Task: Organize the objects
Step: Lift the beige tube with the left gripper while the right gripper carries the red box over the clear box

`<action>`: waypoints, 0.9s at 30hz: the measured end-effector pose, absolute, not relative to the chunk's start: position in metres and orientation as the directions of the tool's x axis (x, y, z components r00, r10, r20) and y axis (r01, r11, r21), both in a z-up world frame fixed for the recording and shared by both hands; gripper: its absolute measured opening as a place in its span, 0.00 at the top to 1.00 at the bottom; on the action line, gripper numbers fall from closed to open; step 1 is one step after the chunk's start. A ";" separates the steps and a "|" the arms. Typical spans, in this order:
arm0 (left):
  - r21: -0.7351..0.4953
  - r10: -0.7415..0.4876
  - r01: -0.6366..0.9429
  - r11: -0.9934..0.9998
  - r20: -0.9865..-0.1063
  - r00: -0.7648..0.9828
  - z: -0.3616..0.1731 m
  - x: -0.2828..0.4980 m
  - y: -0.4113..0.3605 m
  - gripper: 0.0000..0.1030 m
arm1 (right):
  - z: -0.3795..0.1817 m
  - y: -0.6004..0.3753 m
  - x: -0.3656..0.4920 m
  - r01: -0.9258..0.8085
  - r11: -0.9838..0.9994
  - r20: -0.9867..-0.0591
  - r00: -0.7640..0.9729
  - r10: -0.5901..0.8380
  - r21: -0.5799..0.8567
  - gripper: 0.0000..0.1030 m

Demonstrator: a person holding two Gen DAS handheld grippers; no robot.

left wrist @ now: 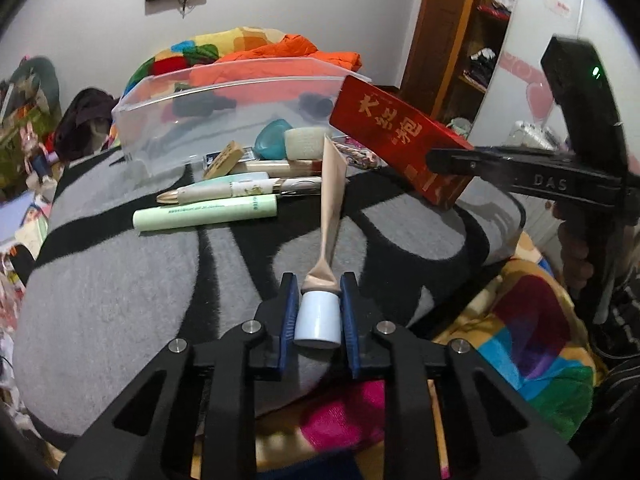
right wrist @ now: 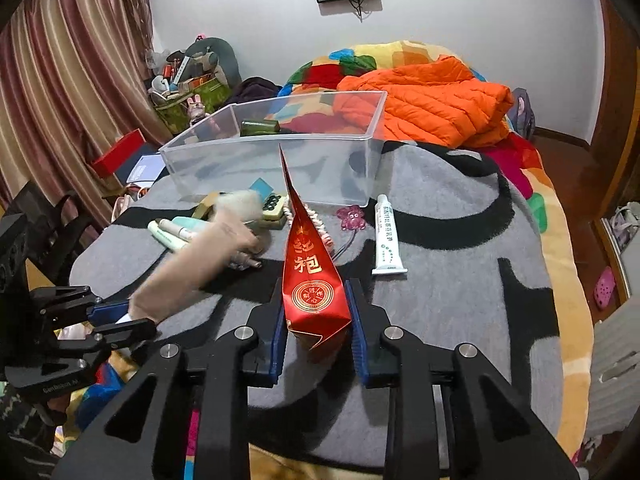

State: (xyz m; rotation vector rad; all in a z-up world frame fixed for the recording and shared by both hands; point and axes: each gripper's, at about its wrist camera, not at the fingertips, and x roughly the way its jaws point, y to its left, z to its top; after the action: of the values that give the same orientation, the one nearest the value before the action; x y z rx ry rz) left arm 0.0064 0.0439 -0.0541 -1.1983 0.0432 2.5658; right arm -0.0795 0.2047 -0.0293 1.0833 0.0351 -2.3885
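Your clear plastic bin point(right wrist: 280, 152) held a dark green bottle point(right wrist: 260, 128). Your left gripper point(left wrist: 319, 312) clamped the beige tube's point(left wrist: 332, 188) white cap, tail pointing away toward the bin; your right gripper point(right wrist: 316, 320) squeezed the red foil packet point(right wrist: 310, 276), its length also pointing toward the bin.

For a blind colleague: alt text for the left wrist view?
The left gripper grips a beige tube by its white cap above a grey blanket; the right gripper holds a red box near a clear bin.
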 end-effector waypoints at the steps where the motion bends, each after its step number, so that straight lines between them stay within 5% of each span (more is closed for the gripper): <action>1: -0.094 0.258 -0.289 -0.953 -0.754 -0.604 -0.055 0.005 0.046 0.79 | -0.029 0.203 -0.077 0.465 -0.867 -0.709 -0.550 -0.441 0.179 0.76; 14: -0.049 0.230 -0.286 -0.957 -0.726 -0.648 -0.050 -0.003 0.061 0.81 | -0.011 0.214 -0.057 0.424 -0.885 -0.664 -0.607 -0.437 0.194 0.77; 27: -0.083 0.212 -0.204 -0.975 -0.607 -0.765 0.009 0.001 0.043 0.81 | 0.029 0.209 -0.063 0.422 -0.890 -0.581 -0.686 -0.438 0.173 0.77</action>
State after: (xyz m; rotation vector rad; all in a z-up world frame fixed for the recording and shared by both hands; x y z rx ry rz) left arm 0.0015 0.0432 0.0087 -0.9517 -0.0180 2.7599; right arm -0.0633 0.2088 0.0290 0.8778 -0.0346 -2.5199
